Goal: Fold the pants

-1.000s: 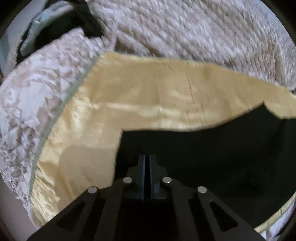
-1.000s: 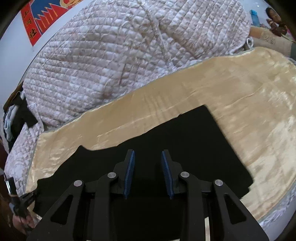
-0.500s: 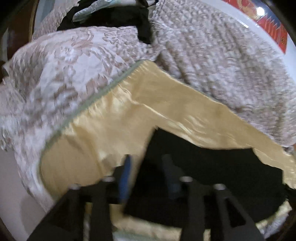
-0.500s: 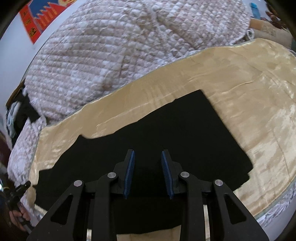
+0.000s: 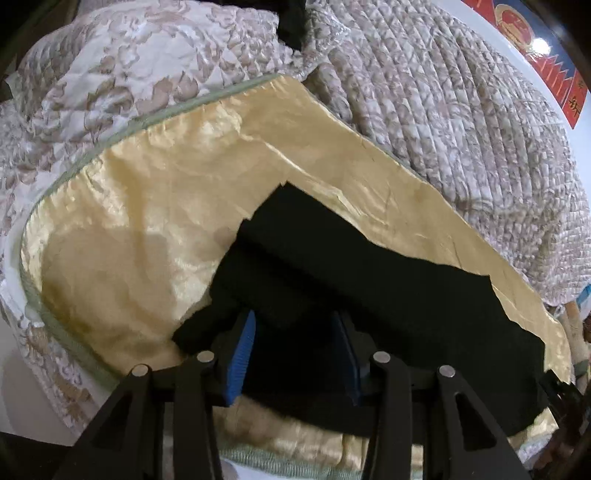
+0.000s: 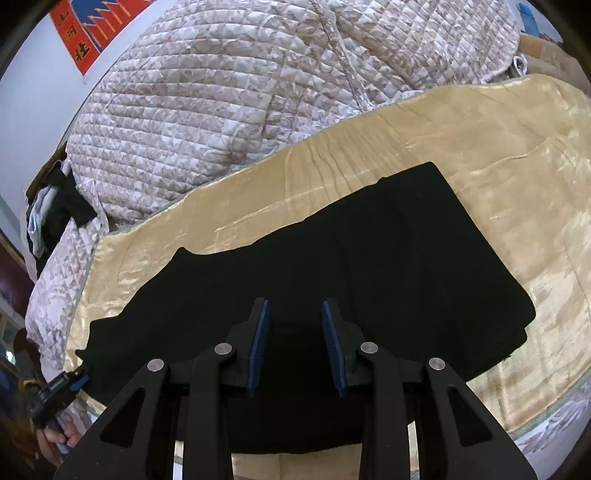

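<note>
Black pants (image 6: 332, 258) lie flat and long on a golden satin blanket (image 6: 517, 155) on the bed. In the left wrist view the pants' left end (image 5: 280, 266) lies in a small fold or step. My left gripper (image 5: 295, 325) is open, its blue pads on either side of that end, low over the cloth. My right gripper (image 6: 295, 317) is open and empty above the pants' near edge, around the middle. The left gripper also shows in the right wrist view (image 6: 62, 384) at the pants' far left end.
A quilted beige comforter (image 6: 240, 92) is heaped behind the blanket. A floral quilt (image 5: 110, 74) lies at the left end with dark clothes (image 6: 55, 214) on it. A red banner (image 6: 85, 33) hangs on the wall. The bed's front edge (image 6: 554, 424) is near.
My left gripper has opened and let go of the pants' left end, then swung its view to the right. My right gripper stayed open, drawing back slightly.
</note>
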`<action>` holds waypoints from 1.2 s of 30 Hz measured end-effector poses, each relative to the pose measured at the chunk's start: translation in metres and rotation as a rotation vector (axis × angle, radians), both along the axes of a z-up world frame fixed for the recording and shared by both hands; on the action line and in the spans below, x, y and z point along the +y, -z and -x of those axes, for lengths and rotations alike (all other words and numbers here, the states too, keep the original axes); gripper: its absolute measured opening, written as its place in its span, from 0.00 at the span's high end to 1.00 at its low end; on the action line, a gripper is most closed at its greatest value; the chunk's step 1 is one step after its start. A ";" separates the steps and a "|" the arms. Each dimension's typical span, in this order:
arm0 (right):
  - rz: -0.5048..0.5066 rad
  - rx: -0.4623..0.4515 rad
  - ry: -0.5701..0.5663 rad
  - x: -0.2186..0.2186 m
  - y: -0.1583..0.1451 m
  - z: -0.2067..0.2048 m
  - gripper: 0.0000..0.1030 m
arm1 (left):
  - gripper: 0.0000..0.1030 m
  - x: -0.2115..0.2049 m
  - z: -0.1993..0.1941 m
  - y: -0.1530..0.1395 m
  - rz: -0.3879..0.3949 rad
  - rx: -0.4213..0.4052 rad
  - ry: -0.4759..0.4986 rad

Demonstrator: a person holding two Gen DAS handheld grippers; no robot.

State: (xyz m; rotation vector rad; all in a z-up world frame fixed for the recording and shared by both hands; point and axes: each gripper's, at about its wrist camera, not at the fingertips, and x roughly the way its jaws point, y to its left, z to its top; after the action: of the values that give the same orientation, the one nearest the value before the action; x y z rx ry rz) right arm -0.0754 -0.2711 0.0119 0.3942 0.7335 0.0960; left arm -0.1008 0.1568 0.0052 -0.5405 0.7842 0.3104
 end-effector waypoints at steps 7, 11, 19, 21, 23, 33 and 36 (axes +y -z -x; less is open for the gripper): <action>0.001 -0.009 0.008 -0.002 0.000 0.001 0.70 | 0.96 0.005 0.013 -0.008 -0.042 -0.005 -0.078; 0.008 -0.011 0.039 -0.010 -0.001 0.006 0.70 | 0.96 -0.002 0.034 -0.020 -0.059 -0.027 -0.074; 0.125 0.110 0.095 -0.024 0.013 0.009 0.70 | 0.90 0.005 0.035 -0.015 -0.076 0.101 -0.112; 0.162 0.126 0.116 -0.029 0.014 0.016 0.70 | 0.90 0.011 0.039 -0.023 -0.106 0.106 -0.147; 0.157 0.120 0.141 -0.036 0.013 0.024 0.70 | 0.89 0.014 0.042 -0.034 -0.115 0.076 -0.146; 0.252 0.215 0.105 -0.028 0.021 0.029 0.69 | 0.55 -0.050 -0.016 -0.012 -0.108 0.130 0.269; 0.231 0.238 0.147 -0.038 0.021 0.038 0.69 | 0.55 -0.054 -0.011 -0.013 -0.163 0.121 0.286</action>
State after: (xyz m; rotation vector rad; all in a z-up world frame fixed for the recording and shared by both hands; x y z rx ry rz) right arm -0.1138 -0.3090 -0.0086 0.2396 0.9363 -0.1758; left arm -0.0902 0.1025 0.0184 -0.2530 0.9316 0.1409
